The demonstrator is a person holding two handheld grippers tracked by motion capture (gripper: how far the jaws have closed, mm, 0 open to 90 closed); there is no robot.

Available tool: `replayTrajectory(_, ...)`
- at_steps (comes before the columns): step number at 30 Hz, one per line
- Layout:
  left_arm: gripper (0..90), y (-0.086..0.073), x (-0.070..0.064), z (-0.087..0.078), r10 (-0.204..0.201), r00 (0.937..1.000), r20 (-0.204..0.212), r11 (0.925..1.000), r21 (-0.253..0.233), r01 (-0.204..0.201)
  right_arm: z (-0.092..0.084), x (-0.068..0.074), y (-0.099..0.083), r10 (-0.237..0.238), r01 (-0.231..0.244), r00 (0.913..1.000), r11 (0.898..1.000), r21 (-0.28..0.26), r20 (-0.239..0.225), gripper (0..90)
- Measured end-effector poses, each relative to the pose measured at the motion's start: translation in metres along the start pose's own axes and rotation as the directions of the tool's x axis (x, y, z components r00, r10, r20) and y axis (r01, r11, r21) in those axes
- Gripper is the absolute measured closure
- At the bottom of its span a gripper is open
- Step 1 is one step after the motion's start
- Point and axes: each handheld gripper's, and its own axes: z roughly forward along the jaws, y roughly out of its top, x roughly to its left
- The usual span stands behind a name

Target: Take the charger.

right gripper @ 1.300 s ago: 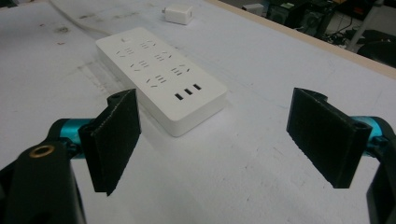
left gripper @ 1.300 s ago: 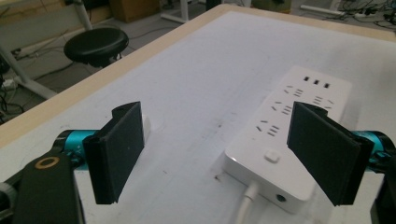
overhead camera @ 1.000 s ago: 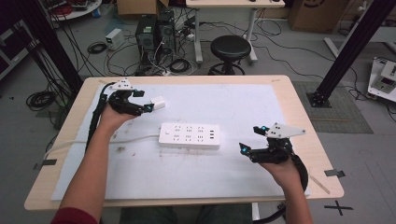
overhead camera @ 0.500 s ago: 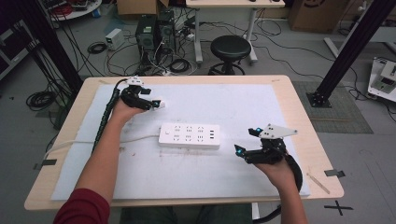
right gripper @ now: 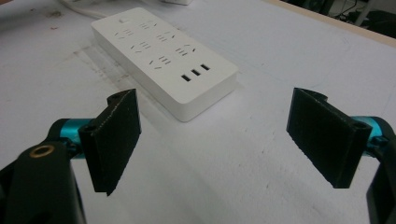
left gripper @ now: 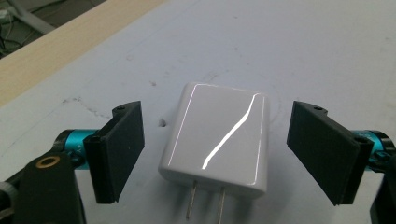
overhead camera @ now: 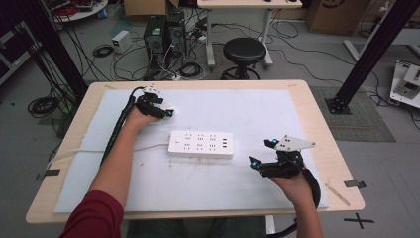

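1. Where the high view looks down on the pale wooden table [overhead camera: 317, 106] with its white mat [overhead camera: 257, 119], the left gripper [overhead camera: 166, 110] sits at the far left of the mat. Its jaws flank a small white object that is too small to identify from here. The right gripper [overhead camera: 258, 163] rests near the front right, just beside the long white plastic power strip [overhead camera: 200, 144] but apart from it. The strip lies flat at mid-mat, its white cable [overhead camera: 94, 151] trailing off to the left.

2. Left gripper view: a glossy white plastic plug-in charger block [left gripper: 217, 137] lies flat on the mat between the jaws, its two metal prongs [left gripper: 205, 203] pointing toward the camera. The jaws stand wide apart, a clear gap on each side, holding nothing. Judgement: the block is light, rigid and not fragile, but its polished shell looks slippery. The firm hold is across the two flat side faces, square and mid-body, well clear of the prongs. A grip near the rounded corners could let it squirt out or twist.

3. Right gripper view: the jaws stand wide apart and empty over bare mat. The power strip [right gripper: 163, 58] lies beyond them, sockets up. Judgement: it is light enough to slide when a plug is pressed in, so steadying it appears prudent.
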Motion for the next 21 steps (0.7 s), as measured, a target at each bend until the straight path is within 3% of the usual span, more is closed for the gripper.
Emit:
replayTrajectory(4, 20.7, -0.0036, 0.0016, 0.0027, -0.007, 0.9999, 0.01, 0.9999, 0.015, 0.007, -0.0036, 0.0015, 0.0001, 0.006, -0.006, 1.0, 1.0, -0.004, 0.008, 17.9)
replayTrajectory(8, 26.6, -0.0019, 0.002, -0.0004, 0.013, 0.9998, 0.015, 0.9998, 0.014, -0.013, -0.0046, 0.0016, 0.0027, -0.003, 0.003, 1.0, 1.0, -0.006, 0.008, 17.9)
replayTrajectory(14, 31.0, -0.0063, 0.0038, 0.0001, 0.006, 0.9998, 0.018, 0.998, 0.063, -0.007, -0.0017, 0.0031, 0.0052, -0.014, 0.014, 0.9999, 1.0, -0.007, -0.001, 18.0)
replayTrajectory(21, 37.1, -0.006, 0.0035, -0.0003, 0.013, 0.9997, 0.022, 0.9978, 0.064, -0.015, -0.0013, 0.0044, 0.003, -0.006, 0.006, 1.0, 1.0, -0.001, 0.001, 17.9)
